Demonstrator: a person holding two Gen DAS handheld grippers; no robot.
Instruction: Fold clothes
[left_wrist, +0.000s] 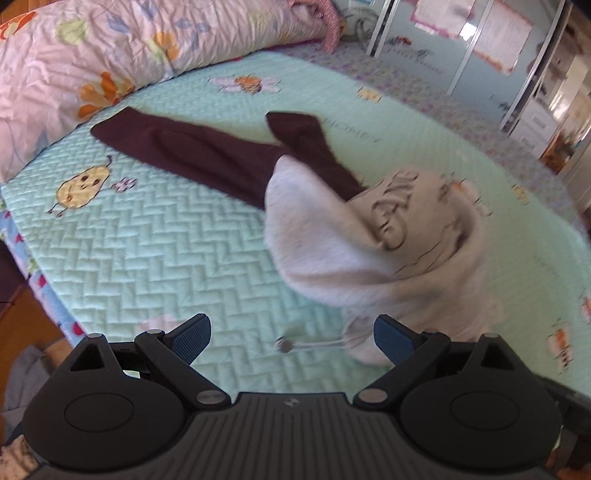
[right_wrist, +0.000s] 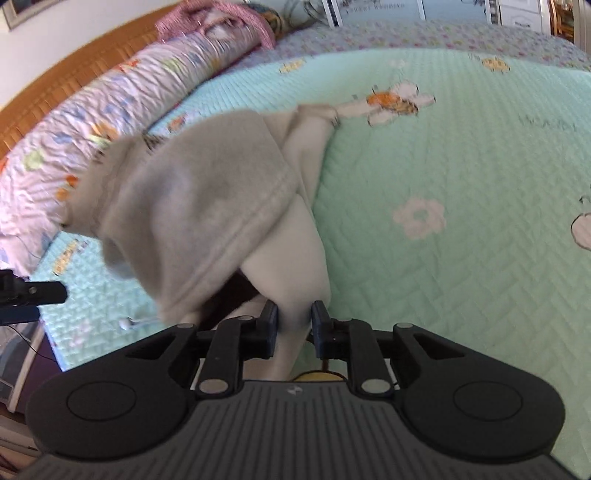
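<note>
A: How is the left gripper (left_wrist: 291, 341) seen?
B: Spread wide, nothing gripped; a drawstring tip (left_wrist: 285, 345) lies between its fingers.
A: And the right gripper (right_wrist: 294, 325)?
B: Nearly closed, pinched on the cream hoodie (right_wrist: 207, 206), which is lifted off the mint quilt (right_wrist: 461, 258).

The grey garment (right_wrist: 192, 206) is motion-blurred; its print (left_wrist: 391, 210) is unreadable, and it hides part of the maroon trousers (left_wrist: 207, 155).

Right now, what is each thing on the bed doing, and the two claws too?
Left claw: open, holding nothing.
Right claw: shut on the cream hoodie.
Cream hoodie: bunched up, partly lifted, not folded.
Maroon garment: lying on the quilt, one end under the hoodie.
Drawstring: trailing loose on the green quilt.
</note>
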